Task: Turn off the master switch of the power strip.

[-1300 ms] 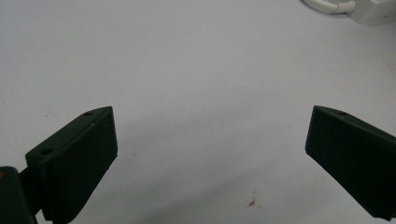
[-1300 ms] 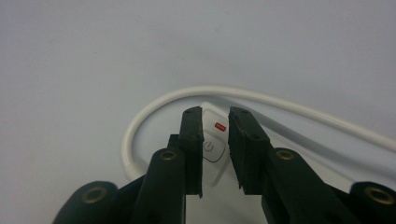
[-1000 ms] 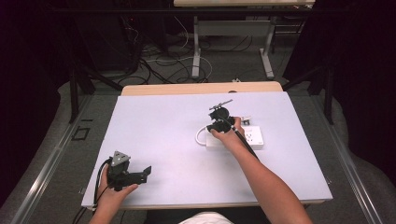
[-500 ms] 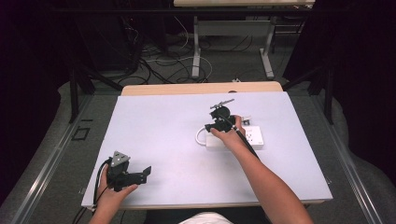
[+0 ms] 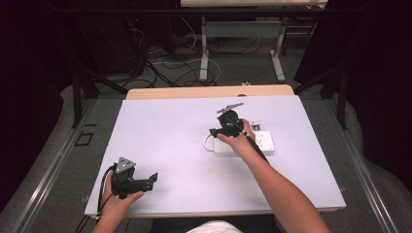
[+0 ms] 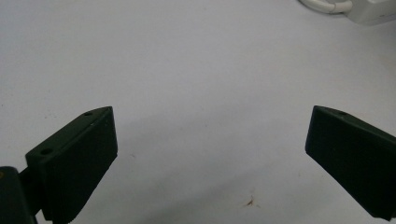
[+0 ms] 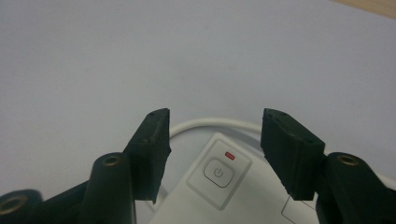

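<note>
- The left gripper [image 5: 151, 178] is held low at the near left, its jaws spread wide.
- The right gripper [image 5: 214, 132] is held by the right hand [image 5: 238, 141] farther out, forearm extended, jaws parted and tilted downward.

Your left gripper [image 5: 153, 178] sits near the table's [image 5: 165, 131] front-left corner with its jaws wide apart over bare surface; from there toward twelve and two o'clock the top lies open. The one obstacle on the table is the white power strip [image 5: 265, 143] at right of centre, its white cord [image 5: 209, 143] looping off its left end; your right gripper [image 7: 215, 135] hangs just over that end, jaws spread above the power button [image 7: 218, 172]; beyond it, at twelve o'clock, the surface is bare.
</note>
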Available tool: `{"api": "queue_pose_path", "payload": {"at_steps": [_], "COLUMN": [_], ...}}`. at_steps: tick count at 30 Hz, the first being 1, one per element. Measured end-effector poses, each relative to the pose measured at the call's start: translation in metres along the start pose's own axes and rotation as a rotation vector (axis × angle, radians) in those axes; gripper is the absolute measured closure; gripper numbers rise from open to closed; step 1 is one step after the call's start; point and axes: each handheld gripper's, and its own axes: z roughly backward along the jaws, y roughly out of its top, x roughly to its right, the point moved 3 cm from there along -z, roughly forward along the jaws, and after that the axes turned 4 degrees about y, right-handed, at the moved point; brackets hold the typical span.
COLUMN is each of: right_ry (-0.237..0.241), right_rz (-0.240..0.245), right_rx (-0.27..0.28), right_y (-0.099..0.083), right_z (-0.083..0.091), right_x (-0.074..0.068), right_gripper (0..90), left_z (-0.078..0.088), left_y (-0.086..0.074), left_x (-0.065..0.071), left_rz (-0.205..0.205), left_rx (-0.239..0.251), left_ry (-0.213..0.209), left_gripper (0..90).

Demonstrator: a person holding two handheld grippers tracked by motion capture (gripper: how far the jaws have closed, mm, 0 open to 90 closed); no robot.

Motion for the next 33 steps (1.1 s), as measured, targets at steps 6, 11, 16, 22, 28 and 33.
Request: {"api": "queue_pose_path", "payload": {"at_steps": [6, 11, 16, 22, 28, 33], "right_ry": [0.002, 0.013, 0.011, 0.022, 0.013, 0.006], "right_rz": [-0.006, 0.01, 0.039, 0.048, 0.063, 0.081], "right_rx": [0.005, 0.001, 0.002, -0.014, -0.003, 0.011], "right_y": [0.0, 0.0, 0.0, -0.001, -0.001, -0.001], "right_z": [0.003, 0.004, 0.007, 0.009, 0.014, 0.018], "right_x": [-0.001, -0.006, -0.007, -0.007, -0.008, -0.01], "right_gripper": [34.0, 31.7, 28.2, 23.9, 17.4, 14.5], "left_z": [0.001, 0.001, 0.001, 0.001, 0.001, 0.001], "left_y": [0.0, 0.0, 0.0, 0.0, 0.0, 0.0], "left_x": [0.0, 0.0, 0.0, 0.0, 0.0, 0.0], "left_rz": [-0.004, -0.004, -0.005, -0.003, -0.004, -0.002], "left_rx": [-0.008, -0.01, -0.013, -0.007, -0.014, -0.015], "left_ry": [-0.004, -0.005, -0.006, -0.005, -0.007, -0.008], "left_gripper": [2.3, 2.3, 2.3, 2.3, 2.3, 2.3]}}
